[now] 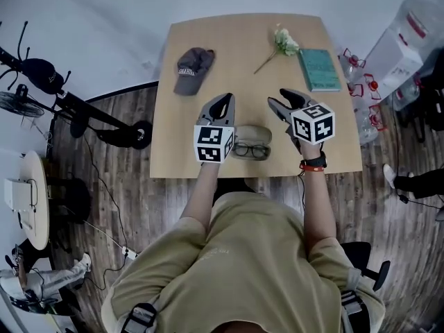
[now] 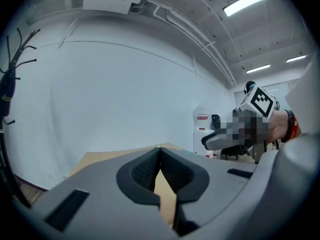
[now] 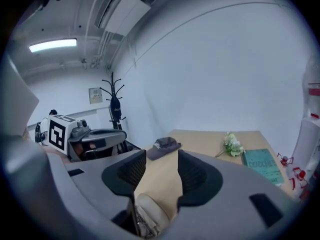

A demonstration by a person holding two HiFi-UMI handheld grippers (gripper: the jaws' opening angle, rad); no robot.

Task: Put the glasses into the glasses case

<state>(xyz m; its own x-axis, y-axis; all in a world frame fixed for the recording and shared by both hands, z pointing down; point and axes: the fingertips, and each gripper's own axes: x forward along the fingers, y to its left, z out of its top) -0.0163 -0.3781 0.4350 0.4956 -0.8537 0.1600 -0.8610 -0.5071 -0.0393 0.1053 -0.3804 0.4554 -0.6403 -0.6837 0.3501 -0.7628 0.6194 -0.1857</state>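
Dark-framed glasses (image 1: 251,150) lie at the near side of a beige glasses case (image 1: 255,132) by the table's front edge; whether they rest inside it I cannot tell. My left gripper (image 1: 223,98) hovers just left of the case, jaws closed tip to tip with nothing between them (image 2: 160,150). My right gripper (image 1: 276,103) is raised just right of the case. Its jaws (image 3: 162,160) stand apart with only table showing through the gap. The case (image 3: 151,210) and glasses (image 3: 143,227) sit low in the right gripper view, below the jaws.
On the wooden table (image 1: 236,47) lie a grey cap (image 1: 192,69) at the back left, a white flower (image 1: 283,42) and a teal book (image 1: 319,69) at the back right. A coat rack (image 1: 41,75) stands left of the table, and bottles (image 1: 361,89) stand to its right.
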